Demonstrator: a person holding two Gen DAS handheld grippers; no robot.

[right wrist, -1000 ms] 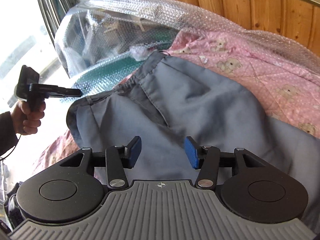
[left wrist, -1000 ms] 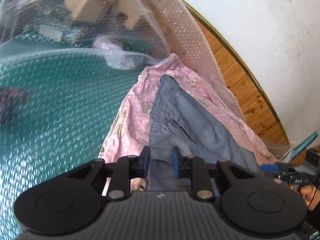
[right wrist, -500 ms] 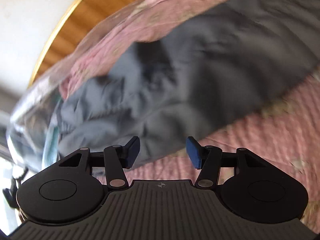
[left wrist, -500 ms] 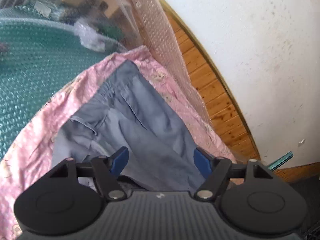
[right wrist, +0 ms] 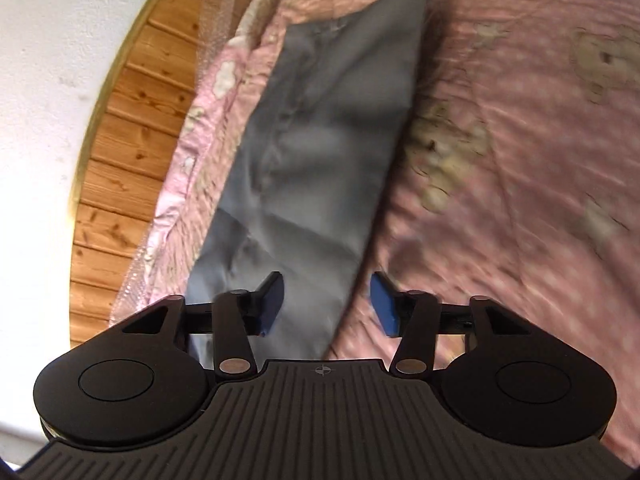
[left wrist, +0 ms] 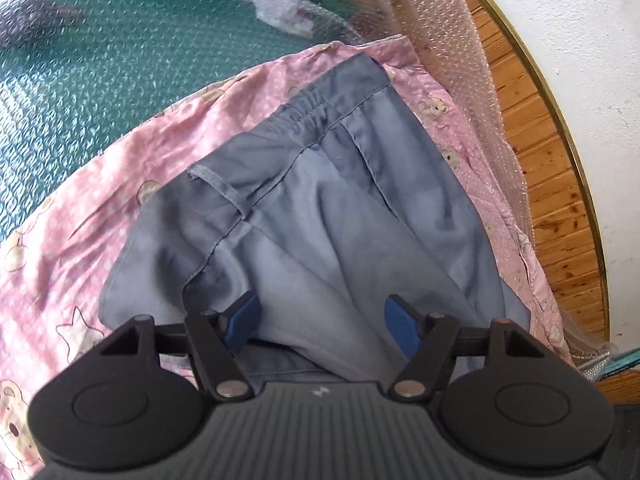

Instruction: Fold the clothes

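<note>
Grey trousers (left wrist: 320, 208) lie on a pink bear-print sheet (left wrist: 120, 184), their elastic waistband at the far end in the left wrist view. My left gripper (left wrist: 322, 326) hovers over the crumpled middle of the cloth. Its jaws stand wide and are closing slightly, and neither pad presses on the fabric. In the right wrist view a trouser leg (right wrist: 328, 140) runs away from me across the sheet (right wrist: 520, 160). My right gripper (right wrist: 328, 307) straddles the leg's near end. Its jaws are closing with the cloth between them, and a gap still shows on both sides.
Bubble wrap over a green surface (left wrist: 100, 60) lies to the left beyond the sheet, with a crumpled plastic wad (left wrist: 280, 20) on it. A curved wooden headboard (left wrist: 552, 184) (right wrist: 120, 160) and a white wall (right wrist: 48, 60) border the bed.
My left jaws went from narrow around the grey cloth to wide apart and drew back from the waistband. My right gripper rolled and swept from the waist to the leg's end.
</note>
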